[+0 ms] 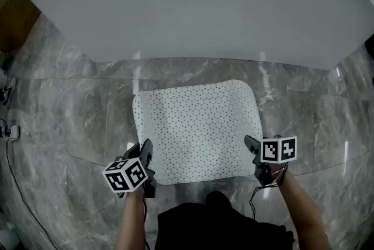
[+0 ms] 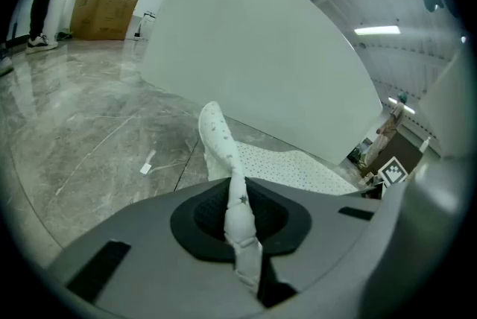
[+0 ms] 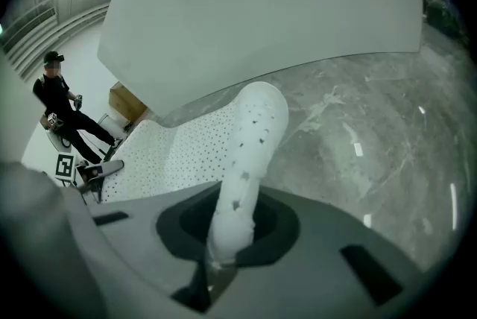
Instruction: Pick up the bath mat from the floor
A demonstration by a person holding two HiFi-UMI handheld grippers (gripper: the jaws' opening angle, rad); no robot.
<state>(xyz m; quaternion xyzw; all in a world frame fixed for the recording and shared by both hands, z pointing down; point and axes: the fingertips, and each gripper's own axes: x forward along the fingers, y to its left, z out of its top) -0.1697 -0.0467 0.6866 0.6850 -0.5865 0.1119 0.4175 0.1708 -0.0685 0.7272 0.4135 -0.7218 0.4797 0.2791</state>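
Directly below the head camera, a white dotted bath mat (image 1: 196,129) lies mostly flat on a grey marble floor (image 1: 70,108), just in front of a big white rounded tub (image 1: 193,3). A person holds tongs in each hand at the mat's near edge. The left tongs (image 1: 146,156) are pinched shut on the near left corner, and the right tongs (image 1: 252,148) are pinched shut on the near right corner. In each gripper view a thin fold of mat stands up from between the closed jaws.

What could go wrong, as a judgement: each grip holds only a narrow pinch of soft cloth close to the edge, so the mat's own weight could pull a corner free once it leaves the floor. Raising one side faster than the other would likely make the middle sag and fold, or drag the far edge along the floor by the tub.

The only container is a cardboard box (image 2: 104,10), standing on the floor well away to the left. Nothing shows what is inside it.
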